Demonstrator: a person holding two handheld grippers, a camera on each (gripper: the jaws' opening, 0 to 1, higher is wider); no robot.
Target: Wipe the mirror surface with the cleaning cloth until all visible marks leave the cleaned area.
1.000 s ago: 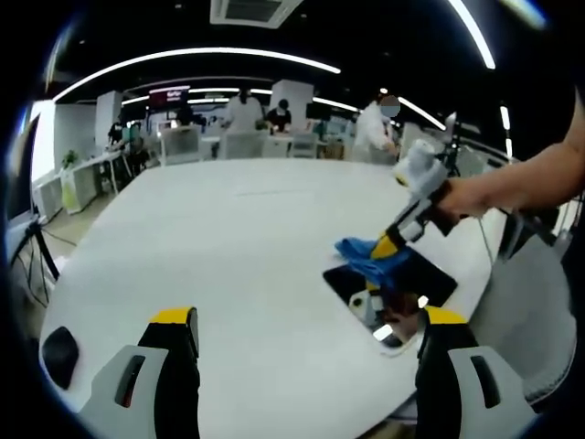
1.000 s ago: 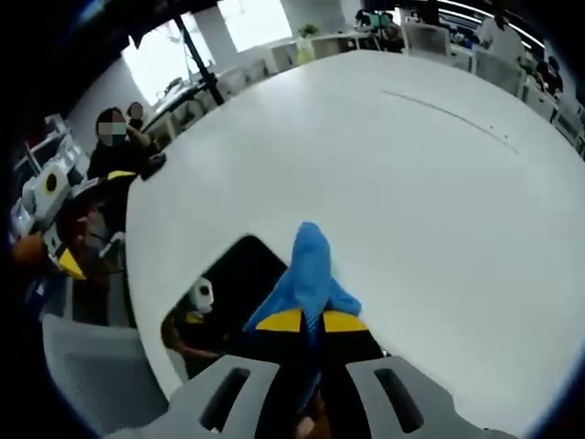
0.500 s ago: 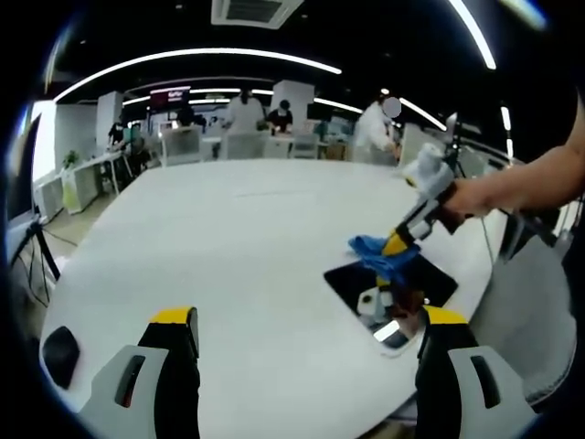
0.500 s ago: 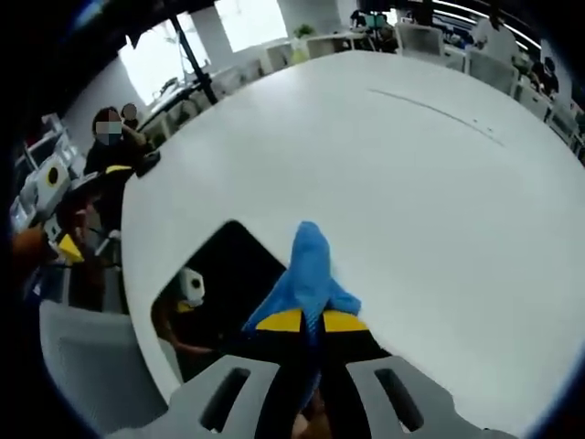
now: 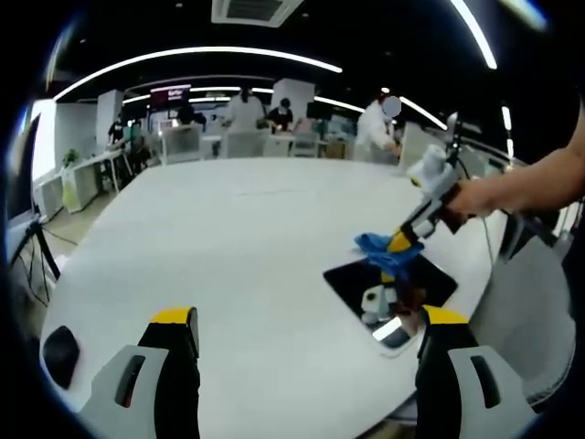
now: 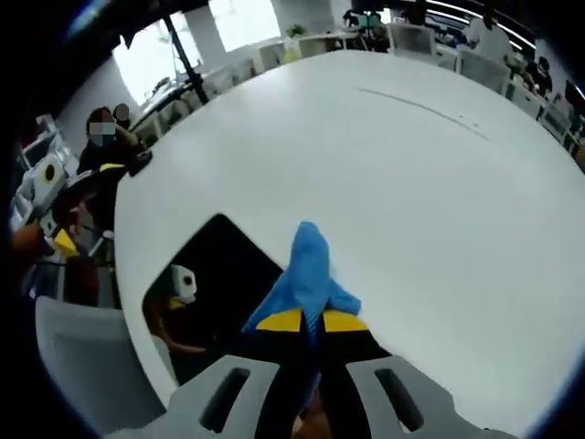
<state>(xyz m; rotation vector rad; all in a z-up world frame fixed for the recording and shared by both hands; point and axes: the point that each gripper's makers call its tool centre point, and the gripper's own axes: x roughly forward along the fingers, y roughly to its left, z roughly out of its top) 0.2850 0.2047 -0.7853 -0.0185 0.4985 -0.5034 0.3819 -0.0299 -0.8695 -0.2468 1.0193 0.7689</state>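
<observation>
- The right gripper [image 6: 303, 322] has its yellow-tipped jaws pressed together on a bunched end of the blue cleaning cloth [image 6: 306, 274], so the loose part trails forward and can be dragged across a surface.
- Just beyond those jaws, the cloth drapes over the far edge of the mirror [image 6: 215, 274], half on the dark glass and half on the white table [image 6: 411, 183]; this looks like the end of a stroke, or the turn before another.
- The mirror lies flat near the table's rim, within easy reach of the person's arm (its glass reflects the gripper above it, so any marks are hard to tell apart from reflections).
- The left gripper [image 5: 304, 334] hovers low over bare table with its jaws spread wide and nothing between them, apparently kept clear of the wiping.
- From there the right gripper [image 5: 409, 240] leans down onto the cloth [image 5: 379, 245] and mirror [image 5: 391, 285].
- Farthest off are desks, chairs and people at work.
</observation>
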